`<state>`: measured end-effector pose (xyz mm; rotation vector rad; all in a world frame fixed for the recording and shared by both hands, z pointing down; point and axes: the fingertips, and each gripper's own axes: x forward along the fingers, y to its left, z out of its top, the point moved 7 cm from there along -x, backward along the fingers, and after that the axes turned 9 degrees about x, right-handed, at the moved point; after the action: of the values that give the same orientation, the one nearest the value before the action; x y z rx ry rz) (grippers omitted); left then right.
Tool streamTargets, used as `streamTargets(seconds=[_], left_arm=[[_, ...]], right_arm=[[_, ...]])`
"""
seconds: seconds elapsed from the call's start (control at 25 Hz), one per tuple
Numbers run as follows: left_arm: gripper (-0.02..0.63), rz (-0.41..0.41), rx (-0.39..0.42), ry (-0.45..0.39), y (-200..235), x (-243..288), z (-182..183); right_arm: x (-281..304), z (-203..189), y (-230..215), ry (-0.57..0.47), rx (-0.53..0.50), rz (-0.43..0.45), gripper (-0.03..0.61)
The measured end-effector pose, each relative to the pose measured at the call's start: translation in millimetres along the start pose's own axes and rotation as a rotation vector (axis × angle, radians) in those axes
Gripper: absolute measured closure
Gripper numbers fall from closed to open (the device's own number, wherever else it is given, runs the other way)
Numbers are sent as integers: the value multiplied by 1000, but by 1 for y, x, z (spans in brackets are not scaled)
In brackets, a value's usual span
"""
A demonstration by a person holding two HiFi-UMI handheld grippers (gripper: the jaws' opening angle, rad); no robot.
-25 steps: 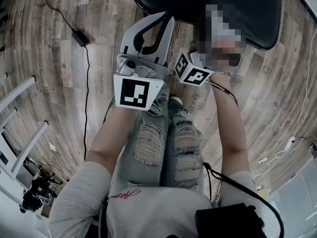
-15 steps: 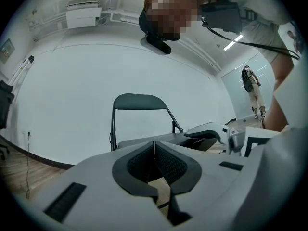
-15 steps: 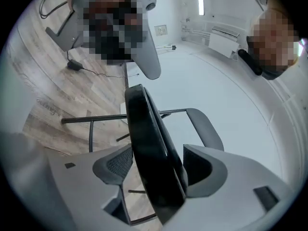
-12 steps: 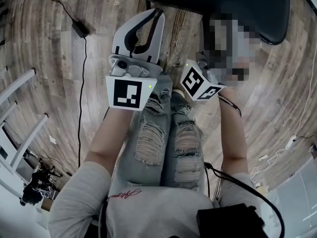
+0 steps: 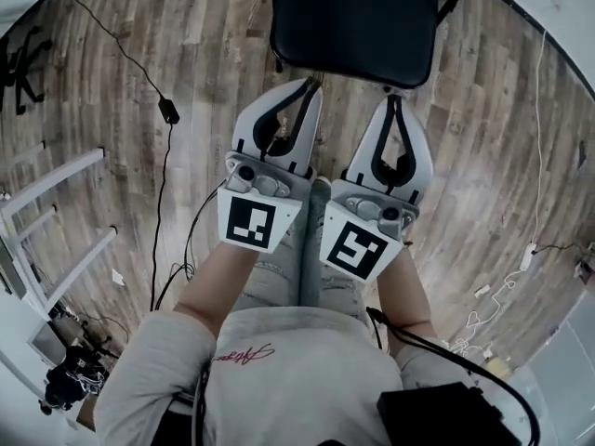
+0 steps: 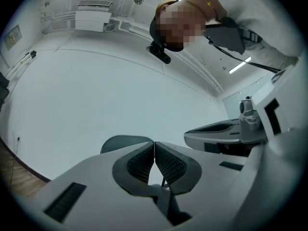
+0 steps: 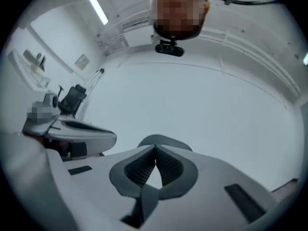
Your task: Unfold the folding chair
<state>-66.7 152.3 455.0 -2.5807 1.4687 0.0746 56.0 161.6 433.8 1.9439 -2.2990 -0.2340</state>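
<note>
The folding chair's black seat (image 5: 353,21) lies flat at the top of the head view, over the wood floor. My left gripper (image 5: 312,84) and right gripper (image 5: 394,98) are held side by side just short of the seat's near edge, touching nothing. The left gripper (image 6: 154,143) is shut and empty, with the chair's dark rounded back (image 6: 122,141) behind its tips. The right gripper (image 7: 155,149) has just closed its jaws; they meet with nothing between them, and the chair back (image 7: 168,139) shows beyond.
A black cable with a power adapter (image 5: 169,110) runs across the floor at the left. White frame bars (image 5: 56,179) stand at the far left. Thin white cables (image 5: 521,258) lie on the floor at the right. My knees are below the grippers.
Both grippers have risen and now sit level side by side. The right one has rolled so its marker faces up, and has come away from the seat edge.
</note>
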Motion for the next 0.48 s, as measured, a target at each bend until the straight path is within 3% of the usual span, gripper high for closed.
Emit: streamTargets(seconds=[0.12, 0.28, 0.48], left_arm=[[595, -44, 69, -62, 9, 17, 77], [595, -72, 96, -88, 4, 10, 169], [595, -87, 131, -116, 4, 11, 224]], right_arm=[[15, 79, -30, -112, 87, -31, 563], [-10, 156, -57, -63, 146, -14, 563], [-30, 203, -68, -79, 165, 30, 563]])
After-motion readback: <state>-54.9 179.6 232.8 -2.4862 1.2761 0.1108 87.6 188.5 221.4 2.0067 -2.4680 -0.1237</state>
